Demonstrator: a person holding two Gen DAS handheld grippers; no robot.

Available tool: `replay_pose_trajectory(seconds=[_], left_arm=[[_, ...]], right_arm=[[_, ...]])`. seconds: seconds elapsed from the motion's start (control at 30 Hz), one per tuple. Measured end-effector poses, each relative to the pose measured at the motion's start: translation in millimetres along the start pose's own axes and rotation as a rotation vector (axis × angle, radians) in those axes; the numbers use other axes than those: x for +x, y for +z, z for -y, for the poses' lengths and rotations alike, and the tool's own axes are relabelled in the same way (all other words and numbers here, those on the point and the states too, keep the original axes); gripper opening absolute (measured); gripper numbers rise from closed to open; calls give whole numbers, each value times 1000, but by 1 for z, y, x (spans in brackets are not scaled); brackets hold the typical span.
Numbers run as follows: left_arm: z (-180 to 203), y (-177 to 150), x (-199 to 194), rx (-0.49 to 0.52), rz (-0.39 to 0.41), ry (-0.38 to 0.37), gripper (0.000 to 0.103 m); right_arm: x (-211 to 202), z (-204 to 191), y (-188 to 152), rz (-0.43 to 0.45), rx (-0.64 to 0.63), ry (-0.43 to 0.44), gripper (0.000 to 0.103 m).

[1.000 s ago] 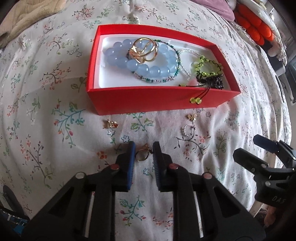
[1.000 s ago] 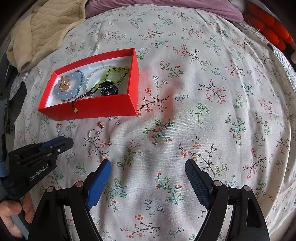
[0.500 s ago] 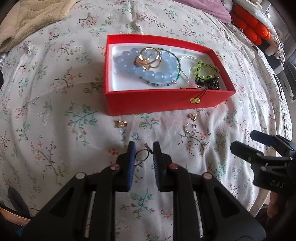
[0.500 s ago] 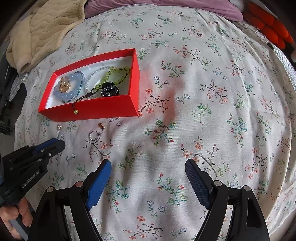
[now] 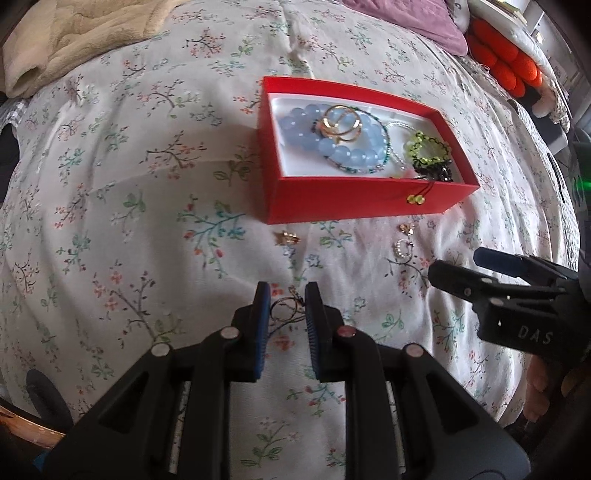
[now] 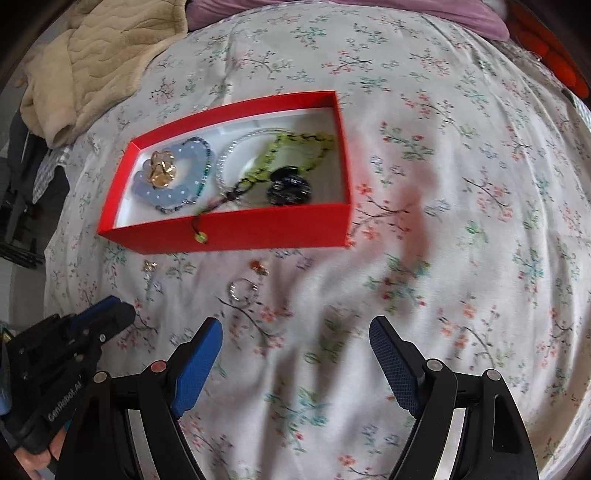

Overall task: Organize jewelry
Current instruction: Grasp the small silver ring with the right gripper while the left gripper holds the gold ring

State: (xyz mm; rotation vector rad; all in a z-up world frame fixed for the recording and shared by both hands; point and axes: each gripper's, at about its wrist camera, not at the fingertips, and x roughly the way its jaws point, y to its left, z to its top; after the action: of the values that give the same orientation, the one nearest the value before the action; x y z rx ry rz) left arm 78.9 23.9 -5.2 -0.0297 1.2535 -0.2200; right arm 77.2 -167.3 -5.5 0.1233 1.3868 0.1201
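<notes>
— Since a second ago the left gripper [image 5: 283,308] has lifted away from the bed; the red box [image 5: 354,201] that sat dead ahead now lies toward one o'clock in its view, and the right gripper has crept nearer the box.

— What is the left one holding?

— A thin gold hoop earring [image 5: 286,307], pinched between its blue pads [image 5: 261,314], jaws drawn in close around it. It hangs above the floral bedspread [image 5: 129,221].

— And the right gripper [image 6: 295,354]?

— Jaws spread wide, nothing between them, only bedspread below. The left gripper shows at its eight o'clock.

— What lies just past them?

— In the right wrist view, a silver beaded hoop [image 6: 242,290] on the cloth at eleven o'clock, then a small reddish-gold earring [image 6: 259,266] just beyond it, and another small gold piece [image 6: 149,266] farther left, all near the box's front wall but apart from it.

— Inside the box?

— On the white lining, a pale blue bead bracelet [image 5: 332,136] with a gold ring piece [image 5: 341,123] on top, a clear beaded bracelet [image 6: 236,155], a green and black corded bracelet [image 5: 428,149] whose cord end dangles over the front wall, and a dark bead cluster [image 6: 290,186].

— Farthest off?

— A beige blanket [image 6: 96,62] at ten o'clock and a purple cushion [image 5: 406,18] at twelve.
</notes>
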Motion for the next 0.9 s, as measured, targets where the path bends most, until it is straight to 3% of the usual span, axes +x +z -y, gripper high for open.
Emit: replay_pose_trajectory(seconds=[0.1, 0.3, 0.9], left_arm=[[-5, 0, 0, -4, 0, 6, 21], [-12, -1, 1, -8, -2, 11, 21], [-17, 0, 3, -8, -12, 12, 21]], right_arm=[[8, -10, 6, -7, -2, 5, 82], [22, -27, 16, -15, -11, 6, 71], [47, -62, 27, 17, -79, -54, 23]])
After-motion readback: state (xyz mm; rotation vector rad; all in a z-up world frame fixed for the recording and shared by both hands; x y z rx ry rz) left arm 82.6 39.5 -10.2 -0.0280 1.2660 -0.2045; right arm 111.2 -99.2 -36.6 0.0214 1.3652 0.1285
